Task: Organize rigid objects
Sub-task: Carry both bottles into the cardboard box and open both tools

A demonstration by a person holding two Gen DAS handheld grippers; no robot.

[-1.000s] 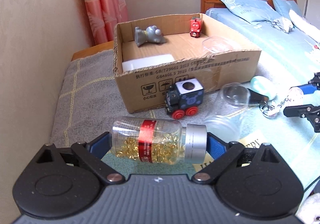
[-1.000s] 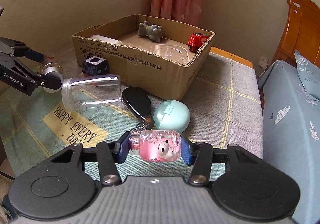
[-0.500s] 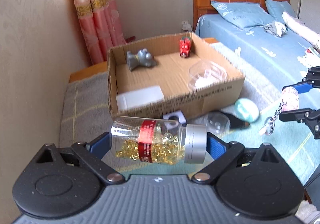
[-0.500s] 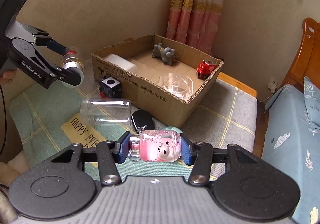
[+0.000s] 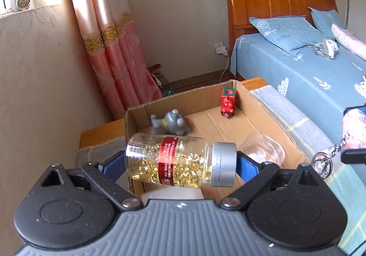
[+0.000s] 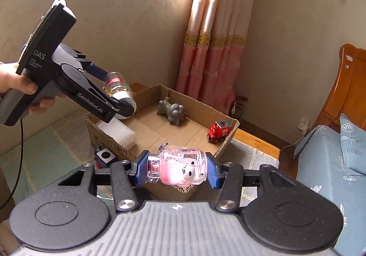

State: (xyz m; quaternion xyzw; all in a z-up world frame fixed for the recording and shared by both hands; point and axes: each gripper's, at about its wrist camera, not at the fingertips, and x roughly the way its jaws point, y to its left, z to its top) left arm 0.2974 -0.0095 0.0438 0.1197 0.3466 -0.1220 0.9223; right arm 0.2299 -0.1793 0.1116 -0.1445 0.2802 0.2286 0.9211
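Bedroom corner: beige wall, pink curtain (image 6: pixel 212 68), wooden headboard (image 5: pixel 274 4), blue bed (image 5: pixel 308 82).

Left claw (image 5: pixel 180 162): clamped endwise on capsule bottle (image 5: pixel 178 160), blue pads on base and silver cap. Bottle lying sideways, clear, red label, yellow capsules inside, raised above near left corner of box (image 5: pixel 274 116). In right wrist view, held by hand (image 6: pixel 13 82) above box's left end.

Right claw (image 6: pixel 176 169): clamped endwise on pink jar (image 6: pixel 178 169), a small clear jar with pink fill and white figure, key chain attached. Jar raised over near wall of box. In left wrist view, jar and chain ring (image 5: pixel 322 162) visible at right edge.

Box: open cardboard, on checked cloth (image 6: pixel 45 153) over surface. Inside: grey animal toy (image 5: pixel 170 122) on its side near far wall, red train (image 5: pixel 227 102) at far right corner, clear dome (image 5: pixel 263 153) near right wall, white block (image 6: pixel 116 132) at left end.

Outside box, just beside near wall: black cube toy (image 6: pixel 104 156).
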